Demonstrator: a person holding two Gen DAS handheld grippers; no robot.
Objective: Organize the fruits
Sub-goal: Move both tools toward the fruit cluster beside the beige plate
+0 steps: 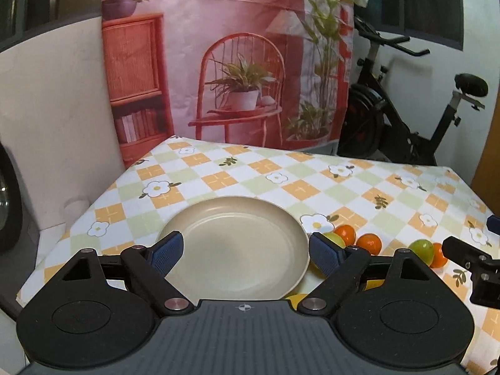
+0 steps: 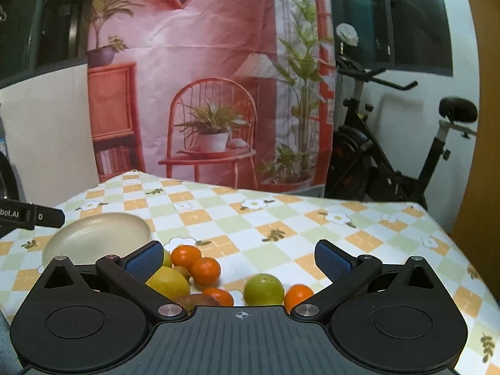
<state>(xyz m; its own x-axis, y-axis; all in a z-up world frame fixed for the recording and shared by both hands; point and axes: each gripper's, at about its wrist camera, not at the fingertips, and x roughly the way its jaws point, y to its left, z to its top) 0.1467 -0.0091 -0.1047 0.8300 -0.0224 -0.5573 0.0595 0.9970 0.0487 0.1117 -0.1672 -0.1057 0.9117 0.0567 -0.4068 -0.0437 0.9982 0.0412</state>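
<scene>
right hand-held gripper (image 2: pixel 240 257): spread, empty | fruits (image 2: pixel 204 269): loose on counter (image 2: pixel 281 218), 6 o'clock of jaws | plate (image 2: pixel 97 234): 10 o'clock, empty | left hand-held gripper (image 1: pixel 245 251): spread | handling: round, firm, roll-prone; pinch across middle

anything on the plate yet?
No: the plate is bare across all that shows. Its near edge is hidden behind the left tongs. Fruit sits beside it on the tablecloth.

place: probably a home room | cues: exercise bike (image 1: pixel 406 109) at 2 o'clock, printed backdrop (image 1: pixel 228 56) at 12, checked tablecloth (image 1: pixel 281 175)
</scene>
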